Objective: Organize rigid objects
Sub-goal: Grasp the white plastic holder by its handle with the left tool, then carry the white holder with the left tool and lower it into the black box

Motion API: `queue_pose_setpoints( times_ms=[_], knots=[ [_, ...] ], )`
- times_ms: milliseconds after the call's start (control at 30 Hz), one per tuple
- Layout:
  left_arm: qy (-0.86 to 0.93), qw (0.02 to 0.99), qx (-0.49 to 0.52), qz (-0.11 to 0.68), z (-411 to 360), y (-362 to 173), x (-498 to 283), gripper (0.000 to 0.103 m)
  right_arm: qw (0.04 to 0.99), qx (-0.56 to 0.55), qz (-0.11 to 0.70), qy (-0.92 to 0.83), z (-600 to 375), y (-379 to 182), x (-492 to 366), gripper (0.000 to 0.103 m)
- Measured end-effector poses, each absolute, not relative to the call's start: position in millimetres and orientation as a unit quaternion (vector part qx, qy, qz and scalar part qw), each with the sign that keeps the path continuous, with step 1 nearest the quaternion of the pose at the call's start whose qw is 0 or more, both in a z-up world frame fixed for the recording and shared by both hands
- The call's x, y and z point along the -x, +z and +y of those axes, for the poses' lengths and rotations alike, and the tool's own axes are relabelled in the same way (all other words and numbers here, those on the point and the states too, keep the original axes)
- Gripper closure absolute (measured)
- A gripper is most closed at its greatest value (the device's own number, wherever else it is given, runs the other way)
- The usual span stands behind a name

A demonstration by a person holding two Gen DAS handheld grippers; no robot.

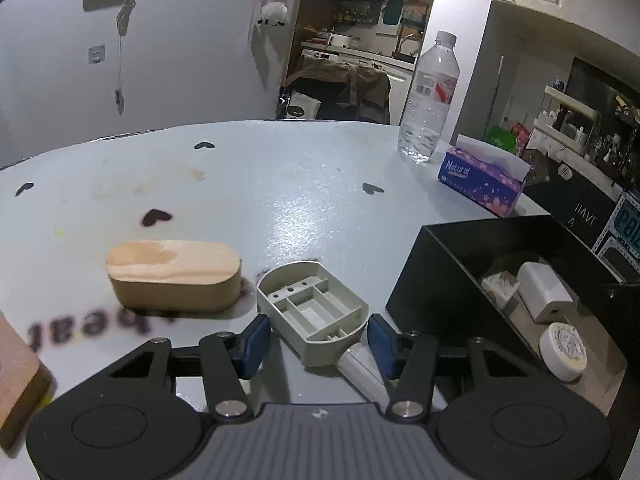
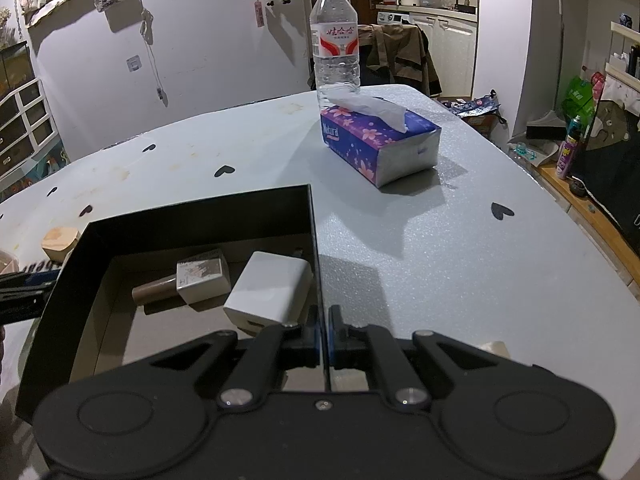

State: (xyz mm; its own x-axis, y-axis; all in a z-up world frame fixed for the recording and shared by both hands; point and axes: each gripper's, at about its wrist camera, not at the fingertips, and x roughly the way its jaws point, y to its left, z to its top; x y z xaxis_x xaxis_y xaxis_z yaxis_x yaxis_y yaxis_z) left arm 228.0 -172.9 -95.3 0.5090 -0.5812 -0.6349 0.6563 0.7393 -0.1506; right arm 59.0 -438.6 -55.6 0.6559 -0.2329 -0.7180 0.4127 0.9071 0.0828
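Left wrist view: the left gripper (image 1: 318, 340) has its blue pads on either side of the grey plastic tray piece (image 1: 314, 312) on the table (image 1: 280, 200) — the right pad looks to touch, the left sits just beside, so I'd square up and squeeze before lifting it over to the black box (image 1: 500, 280); the wooden block (image 1: 174, 276) waits just left. Right wrist view: the right gripper (image 2: 324, 332) pinches the box's (image 2: 200, 216) thin right wall, fingers pressed together — best kept firm so the box stays put; white charger (image 2: 272, 288) already lies inside.
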Motion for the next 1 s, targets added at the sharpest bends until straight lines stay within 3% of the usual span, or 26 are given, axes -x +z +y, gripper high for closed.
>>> queue_pose_setpoints(
  times_ms=[400,533,633,667,1000],
  knots=[
    [-0.325,0.877,-0.075,0.345,-133.6,-90.3,-213.5,0.052,0.902,-0.119,0.375,-0.178,-439.2,-56.3,-59.5,0.099],
    [-0.309,0.883,-0.094,0.341,-146.7,-94.2,-211.9,0.039,0.901,-0.117,0.377,-0.180,-438.0,-56.3,-60.7,0.099],
    [-0.300,0.887,-0.108,0.334,-154.5,-96.0,-210.4,0.041,0.901,-0.117,0.377,-0.180,-438.0,-56.2,-60.8,0.099],
    [-0.296,0.889,-0.112,0.331,-155.1,-96.6,-209.8,0.048,0.901,-0.117,0.378,-0.179,-438.2,-56.2,-61.0,0.099],
    [-0.284,0.902,-0.081,0.316,-140.8,-85.2,-201.5,0.050,0.901,-0.118,0.377,-0.180,-438.2,-56.4,-60.8,0.099]
  ],
)
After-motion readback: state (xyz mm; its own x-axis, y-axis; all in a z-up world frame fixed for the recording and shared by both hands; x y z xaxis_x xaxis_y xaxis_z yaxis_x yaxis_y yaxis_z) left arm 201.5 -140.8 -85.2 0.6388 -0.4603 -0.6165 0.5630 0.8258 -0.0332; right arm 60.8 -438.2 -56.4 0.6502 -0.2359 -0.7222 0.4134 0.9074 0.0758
